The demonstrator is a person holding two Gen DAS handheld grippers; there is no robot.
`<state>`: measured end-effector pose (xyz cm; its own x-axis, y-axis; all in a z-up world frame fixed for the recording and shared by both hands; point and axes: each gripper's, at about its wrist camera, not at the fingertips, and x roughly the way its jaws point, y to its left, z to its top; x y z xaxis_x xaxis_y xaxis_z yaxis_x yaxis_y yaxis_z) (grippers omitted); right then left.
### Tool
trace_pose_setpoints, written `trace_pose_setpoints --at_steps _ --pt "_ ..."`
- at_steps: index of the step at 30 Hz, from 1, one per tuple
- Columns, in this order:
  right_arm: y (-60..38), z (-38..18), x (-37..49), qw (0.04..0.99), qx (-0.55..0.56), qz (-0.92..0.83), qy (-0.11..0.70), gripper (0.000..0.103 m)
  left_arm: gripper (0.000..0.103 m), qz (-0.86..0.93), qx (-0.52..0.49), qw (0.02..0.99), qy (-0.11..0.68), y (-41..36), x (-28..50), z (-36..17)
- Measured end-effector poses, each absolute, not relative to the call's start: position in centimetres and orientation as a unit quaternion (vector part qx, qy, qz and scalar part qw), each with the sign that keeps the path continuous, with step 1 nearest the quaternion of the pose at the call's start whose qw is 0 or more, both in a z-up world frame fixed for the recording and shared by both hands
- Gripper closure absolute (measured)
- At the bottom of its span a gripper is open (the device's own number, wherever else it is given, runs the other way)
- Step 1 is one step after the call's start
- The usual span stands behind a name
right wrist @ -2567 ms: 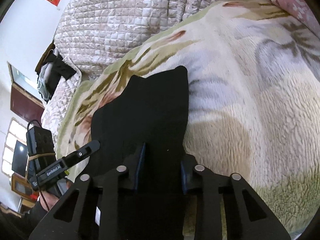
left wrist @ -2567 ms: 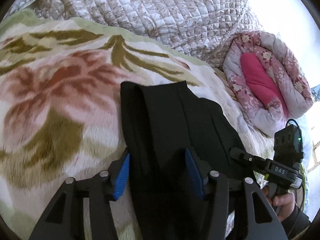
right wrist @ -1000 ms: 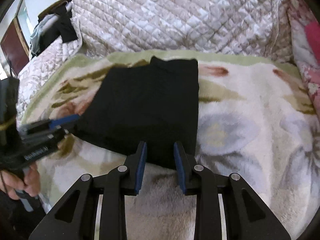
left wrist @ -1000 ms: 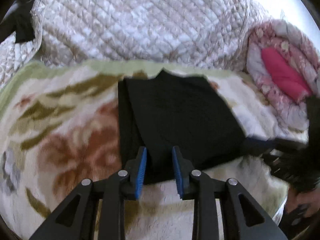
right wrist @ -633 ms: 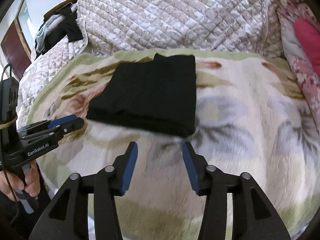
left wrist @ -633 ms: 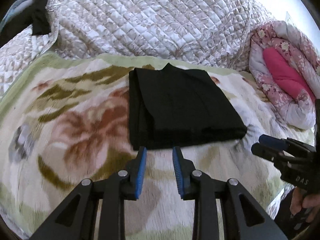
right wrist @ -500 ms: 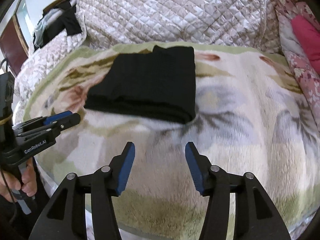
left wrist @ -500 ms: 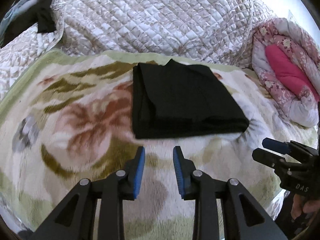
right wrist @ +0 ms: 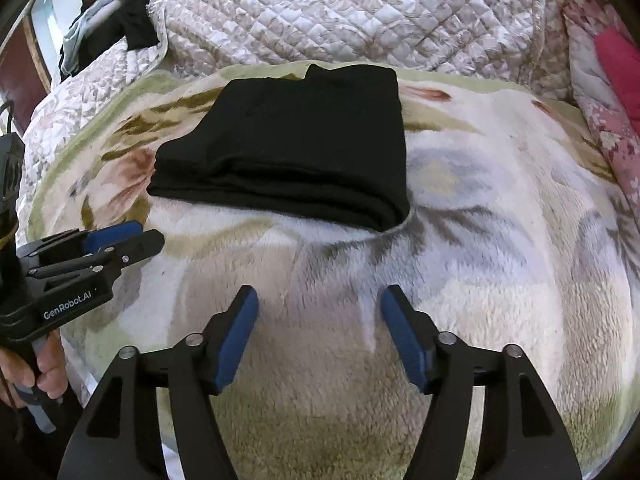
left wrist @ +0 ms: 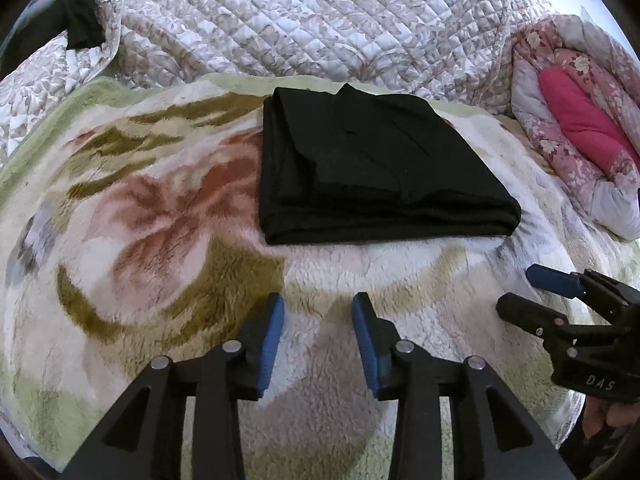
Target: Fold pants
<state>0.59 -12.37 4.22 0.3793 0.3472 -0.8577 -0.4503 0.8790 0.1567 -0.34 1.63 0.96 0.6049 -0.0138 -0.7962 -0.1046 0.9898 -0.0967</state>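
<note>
the dark clothes (right wrist: pixel 108 20) heaped at the far left are too small and shaded to tell apart. the pink rolled quilt (left wrist: pixel 576 120) is cut off by the right edge in both views. the hand (right wrist: pixel 44 364) on the left gripper's handle shows only its fingers; the rest runs out of frame. the underside and inner layers of the folded pants (left wrist: pixel 372 168) are hidden.

Each handheld unit, the left gripper (left wrist: pixel 318 334) and the right gripper (right wrist: pixel 319 334), has black triangulated finger arms, ribbed blue pads, silver pivot screws, and white side lettering reading "GenRobot.AI" and "DAS" respectively.
</note>
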Motion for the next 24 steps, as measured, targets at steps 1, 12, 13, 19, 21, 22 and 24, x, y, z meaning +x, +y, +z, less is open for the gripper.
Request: trace_pose_setpoints --at_steps 1,12,13,19,21,22,24 --pt "-12.3 4.2 0.6 0.829 -0.051 0.240 0.502 0.034 0.062 0.025 -0.066 0.894 0.443 1.6 -0.2 0.9" --pt "-12.7 4.8 1.3 0.830 -0.027 0.233 0.506 0.030 0.058 0.025 -0.063 0.892 0.447 1.6 0.5 1.1" --pt "-12.7 4.7 1.4 0.831 -0.030 0.231 0.506 0.030 0.058 0.025 -0.064 0.892 0.448 1.6 0.5 1.1" --pt "-12.3 4.0 1.3 0.833 -0.056 0.233 0.498 0.030 0.055 0.024 -0.056 0.893 0.446 1.6 0.7 1.2" --pt "-12.5 3.9 1.4 0.835 -0.051 0.236 0.495 0.028 0.054 0.023 -0.052 0.894 0.445 1.6 0.8 1.1" --pt "-12.6 3.9 1.4 0.836 -0.050 0.238 0.493 0.028 0.054 0.023 -0.050 0.894 0.444 1.5 0.7 1.0" --pt "-12.6 3.8 1.4 0.837 -0.054 0.242 0.488 0.028 0.053 0.024 -0.046 0.895 0.443 1.4 0.7 0.9"
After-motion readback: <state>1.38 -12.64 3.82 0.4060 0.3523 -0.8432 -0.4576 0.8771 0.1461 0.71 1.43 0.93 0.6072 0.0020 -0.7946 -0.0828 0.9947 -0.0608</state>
